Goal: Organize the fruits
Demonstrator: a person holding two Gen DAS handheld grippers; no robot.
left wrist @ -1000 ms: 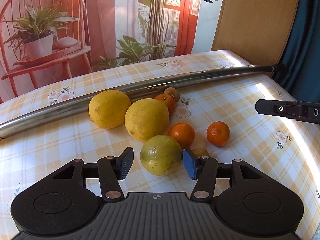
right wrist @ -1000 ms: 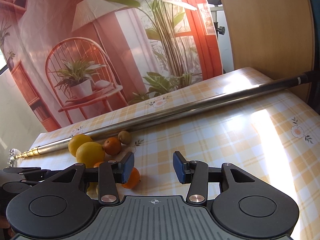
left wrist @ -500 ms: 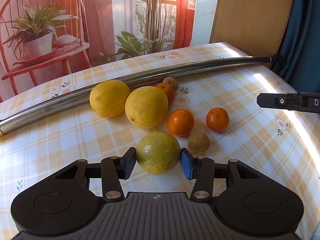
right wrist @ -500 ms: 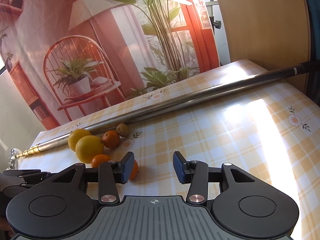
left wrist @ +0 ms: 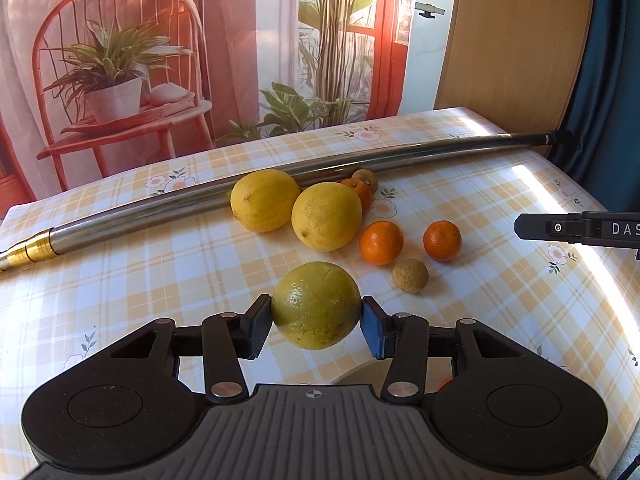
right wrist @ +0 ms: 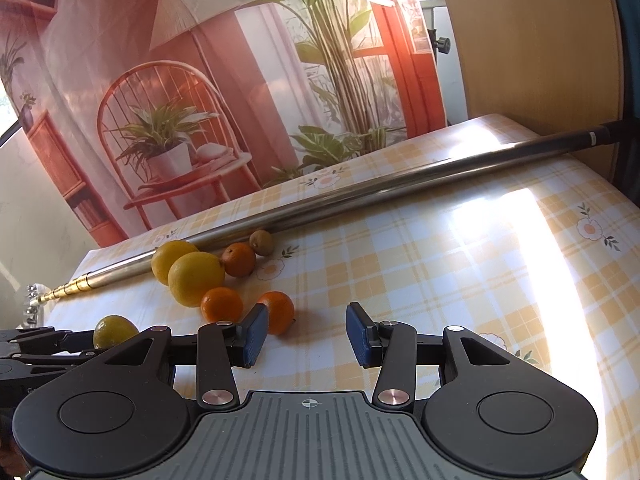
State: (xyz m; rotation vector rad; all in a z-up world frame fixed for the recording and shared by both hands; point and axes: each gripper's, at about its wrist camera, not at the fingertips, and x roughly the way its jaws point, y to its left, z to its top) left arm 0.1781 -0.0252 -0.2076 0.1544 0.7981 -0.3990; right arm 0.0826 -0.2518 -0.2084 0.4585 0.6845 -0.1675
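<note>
Your left gripper (left wrist: 317,322) clamped a round, dimpled yellow-green citrus (left wrist: 316,305) above the checked tablecloth (left wrist: 120,280), while your right gripper (right wrist: 303,335) gaped empty. Beyond lay smooth mandarins (left wrist: 381,242), two lemons (left wrist: 326,216) and a steel pole (left wrist: 160,204).

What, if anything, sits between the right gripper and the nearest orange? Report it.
Nothing visible does. The right gripper is open and empty, and the nearest orange lies just beyond its left finger, partly hidden by that pad. Only bare tablecloth fills the gap ahead. The left gripper, off to the side, holds the greenish-yellow fruit.
</note>
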